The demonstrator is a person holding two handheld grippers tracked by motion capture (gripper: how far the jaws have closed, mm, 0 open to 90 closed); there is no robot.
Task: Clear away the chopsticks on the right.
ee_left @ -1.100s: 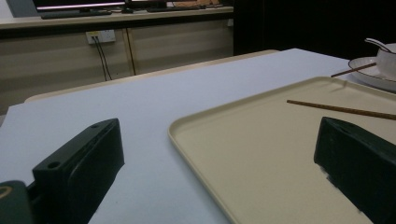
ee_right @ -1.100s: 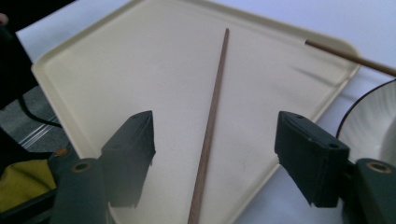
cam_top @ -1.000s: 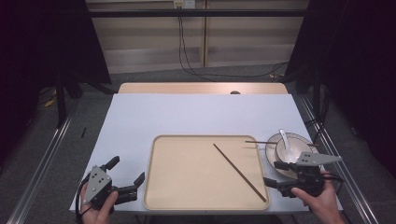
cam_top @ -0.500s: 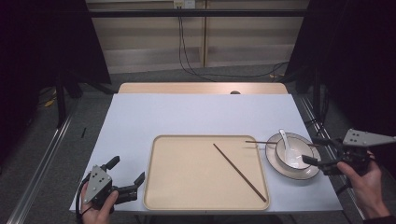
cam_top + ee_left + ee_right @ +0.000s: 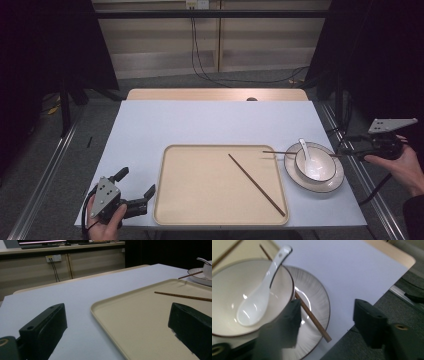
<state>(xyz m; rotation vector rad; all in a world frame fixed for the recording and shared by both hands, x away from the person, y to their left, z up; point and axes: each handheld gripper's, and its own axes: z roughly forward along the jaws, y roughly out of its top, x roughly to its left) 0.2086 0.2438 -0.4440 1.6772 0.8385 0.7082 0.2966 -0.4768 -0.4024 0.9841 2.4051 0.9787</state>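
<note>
On the bench's right edge, the right tongs [image 5: 350, 149] gape wide beside the plate [image 5: 331, 184], likely lined up for the chopstick [image 5: 312, 317] resting there; left tongs [image 5: 134, 192] wait wide by the tray [image 5: 165, 200].

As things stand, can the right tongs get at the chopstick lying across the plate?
Probably yes. The right tongs hang open just off the table's right edge, and the chopstick lies bare on the plate rim behind the bowl, its end pointing toward them.
</note>
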